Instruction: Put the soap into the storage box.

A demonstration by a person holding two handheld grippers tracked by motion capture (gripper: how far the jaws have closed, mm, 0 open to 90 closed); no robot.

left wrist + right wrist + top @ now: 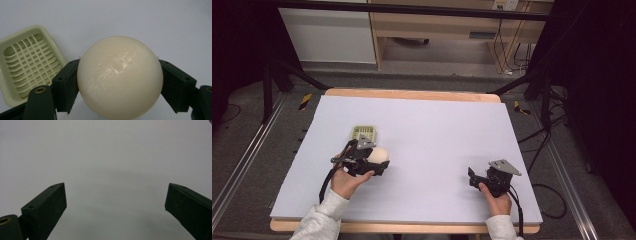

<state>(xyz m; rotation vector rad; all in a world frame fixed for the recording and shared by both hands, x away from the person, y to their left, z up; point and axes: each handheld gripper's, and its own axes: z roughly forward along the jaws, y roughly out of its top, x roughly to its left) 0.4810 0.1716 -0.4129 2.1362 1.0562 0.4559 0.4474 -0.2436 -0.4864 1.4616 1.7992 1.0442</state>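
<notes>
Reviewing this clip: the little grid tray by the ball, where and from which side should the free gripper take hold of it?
Grip the tray by one raised rim wall, one finger inside, one outside, coming from above. It lies flat and open side up, so the thin rim is the graspable edge. The right gripper is open; the left gripper holds the ball.

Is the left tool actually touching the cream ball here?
Touching. In the left gripper view, both jaws of the left tool press against opposite sides of the ball, no gap.
</notes>
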